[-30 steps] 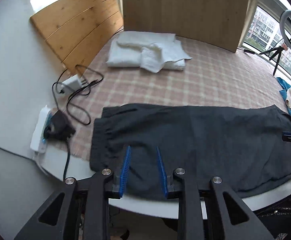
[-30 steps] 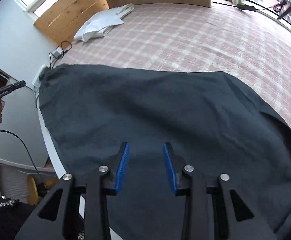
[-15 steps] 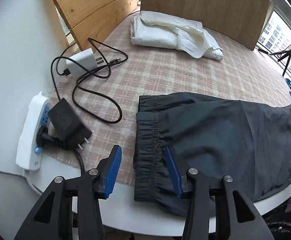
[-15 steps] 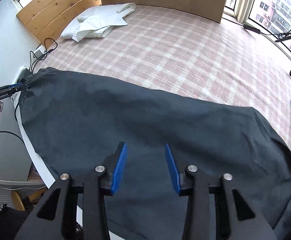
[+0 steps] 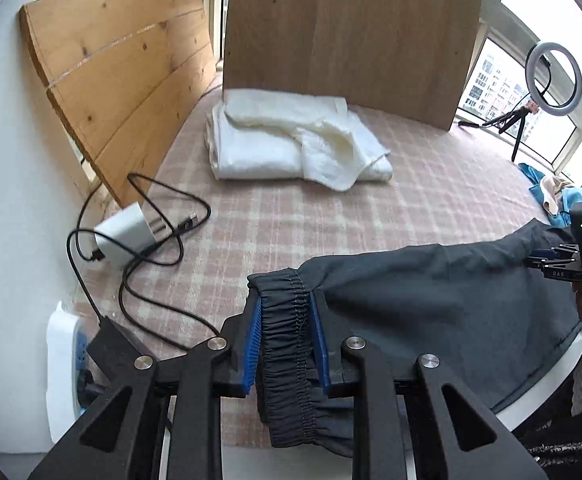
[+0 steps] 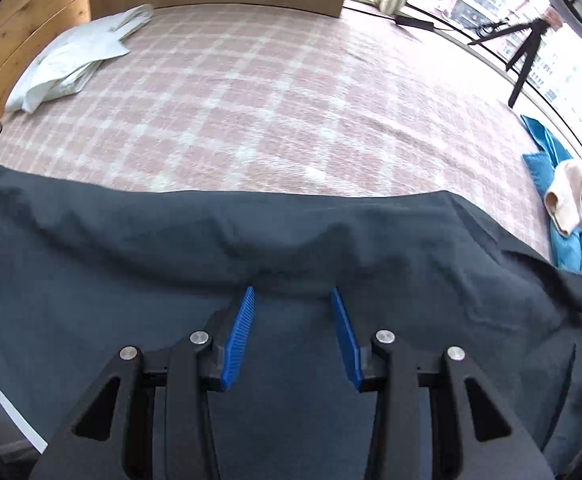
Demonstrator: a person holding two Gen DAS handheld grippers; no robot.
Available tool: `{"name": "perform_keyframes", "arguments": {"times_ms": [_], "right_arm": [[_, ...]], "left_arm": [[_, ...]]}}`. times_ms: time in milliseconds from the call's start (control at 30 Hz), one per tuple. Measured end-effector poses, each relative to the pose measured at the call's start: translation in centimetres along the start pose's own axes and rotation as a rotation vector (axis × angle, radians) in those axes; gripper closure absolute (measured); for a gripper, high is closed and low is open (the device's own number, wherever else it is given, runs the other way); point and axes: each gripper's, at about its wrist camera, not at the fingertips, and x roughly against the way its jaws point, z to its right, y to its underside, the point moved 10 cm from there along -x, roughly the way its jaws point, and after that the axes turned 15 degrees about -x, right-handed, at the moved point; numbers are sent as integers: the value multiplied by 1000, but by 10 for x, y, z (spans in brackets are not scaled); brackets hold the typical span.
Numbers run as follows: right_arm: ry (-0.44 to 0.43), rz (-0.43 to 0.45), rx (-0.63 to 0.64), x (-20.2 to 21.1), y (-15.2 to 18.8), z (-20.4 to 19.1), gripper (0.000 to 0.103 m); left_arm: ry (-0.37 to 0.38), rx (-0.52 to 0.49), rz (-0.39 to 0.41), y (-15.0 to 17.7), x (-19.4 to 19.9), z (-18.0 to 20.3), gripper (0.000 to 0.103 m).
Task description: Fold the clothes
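The left tongs (image 5: pixel 287 316) clamp the gathered elastic waistband of the dark grey fabric trousers (image 5: pixel 431 296). The right tongs (image 6: pixel 293 300), lettered "DAS", hang apart above the trousers.

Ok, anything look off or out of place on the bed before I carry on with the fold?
Only clutter: a white charger with loose black cables lies on the blanket left of the dark trousers, near the waistband the left gripper is pinching. The right gripper is open over the fabric.
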Motion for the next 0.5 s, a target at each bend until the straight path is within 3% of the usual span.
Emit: {"name": "perform_keyframes", "arguments": {"times_ms": [100, 133, 200, 333, 500], "right_arm": [[-19, -33, -16, 1, -4, 2, 63], [-6, -20, -6, 5, -6, 1, 63], [21, 4, 13, 13, -10, -2, 63], [-121, 15, 37, 43, -9, -47, 63], [-346, 5, 215, 76, 20, -166, 63]], "left_arm": [[14, -6, -207, 26, -41, -6, 78], [15, 6, -226, 32, -42, -9, 78], [24, 39, -219, 37, -36, -15, 77], [8, 93, -167, 45, -2, -28, 70], [58, 116, -192, 65, -6, -11, 70]]}}
